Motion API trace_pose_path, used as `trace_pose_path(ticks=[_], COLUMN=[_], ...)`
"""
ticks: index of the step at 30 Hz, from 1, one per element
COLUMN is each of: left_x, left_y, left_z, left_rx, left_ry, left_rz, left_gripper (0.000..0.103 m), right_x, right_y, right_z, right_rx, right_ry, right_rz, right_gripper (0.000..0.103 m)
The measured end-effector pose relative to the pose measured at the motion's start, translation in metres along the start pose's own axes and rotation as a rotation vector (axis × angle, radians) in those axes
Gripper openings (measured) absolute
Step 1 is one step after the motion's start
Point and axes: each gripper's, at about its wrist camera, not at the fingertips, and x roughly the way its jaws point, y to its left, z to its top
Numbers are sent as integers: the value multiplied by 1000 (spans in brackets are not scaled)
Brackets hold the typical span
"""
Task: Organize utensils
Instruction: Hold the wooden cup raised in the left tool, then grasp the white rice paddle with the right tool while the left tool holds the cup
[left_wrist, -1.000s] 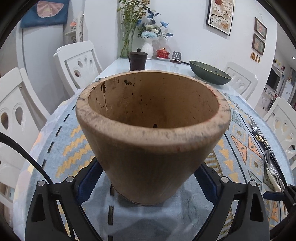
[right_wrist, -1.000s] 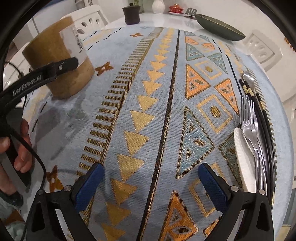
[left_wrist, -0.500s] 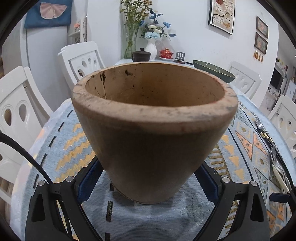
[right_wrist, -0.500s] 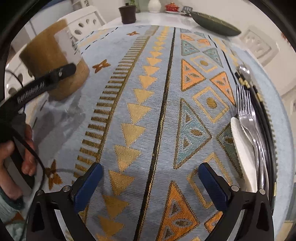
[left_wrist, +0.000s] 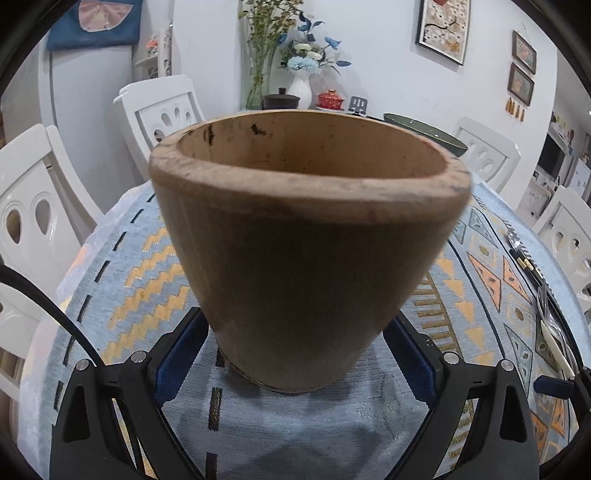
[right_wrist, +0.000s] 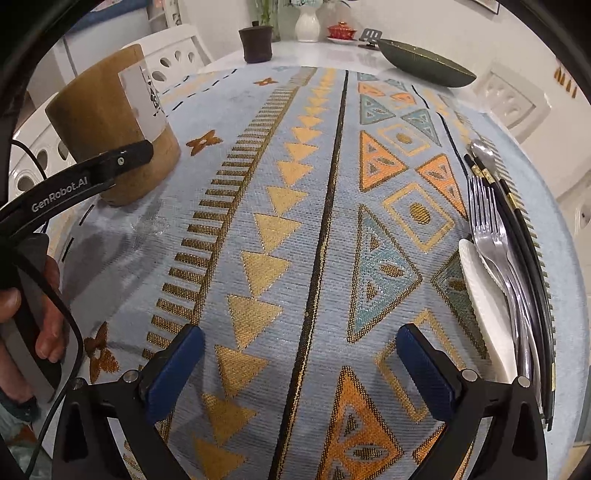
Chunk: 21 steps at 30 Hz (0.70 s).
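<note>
The brown wooden utensil holder (left_wrist: 306, 251) stands upright on the patterned tablecloth and looks empty inside. My left gripper (left_wrist: 295, 354) is open, its blue pads (left_wrist: 181, 350) flanking the holder's base; in the right wrist view one of its fingers (right_wrist: 125, 158) crosses the holder (right_wrist: 107, 133). Two metal forks (right_wrist: 491, 236), a spoon (right_wrist: 484, 151), black chopsticks (right_wrist: 524, 236) and a white flat utensil (right_wrist: 484, 299) lie side by side by the table's right edge. My right gripper (right_wrist: 299, 369) hovers open over bare cloth, left of the utensils.
A dark green bowl (right_wrist: 424, 62), a dark lidded cup (right_wrist: 255, 44), a white flower vase (left_wrist: 299, 86) and a red tea set (left_wrist: 330, 99) sit at the far end. White chairs (left_wrist: 162, 110) ring the table. A hand (right_wrist: 22, 310) holds the left gripper.
The left gripper has dropped lower around the holder, so I see less of its inside; its pads keep the same spread. The right gripper shifted slightly and stays open.
</note>
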Motion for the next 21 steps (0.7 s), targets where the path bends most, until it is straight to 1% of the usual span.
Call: trace_pose_path(ticks=[3, 8, 10, 13, 15, 17, 21], left_x=[2, 4, 4, 5, 5, 5, 5], left_y=[2, -1, 0, 1, 1, 1, 2], left_z=[1, 2, 1, 1, 1, 1, 0], left_rx=[-8, 12, 10, 8, 10, 11, 12], left_ry=[5, 15, 15, 17, 17, 18, 17], left_rz=[-4, 0, -3, 3, 4, 5, 5], left_gripper=[95, 94, 94, 93, 93, 93, 93], right_x=[2, 1, -7, -29, -40, -49, -59], right_y=[0, 1, -3, -22, -40, -64, -118], right_z=[6, 15, 19, 28, 35, 41, 51], right_rx=[-6, -12, 2, 62, 119, 184, 318], right_ry=[33, 110, 97, 35, 11, -3, -11], right_rz=[3, -2, -13, -23, -31, -41, -57], right_gripper=[103, 103, 103, 102, 98, 84, 72])
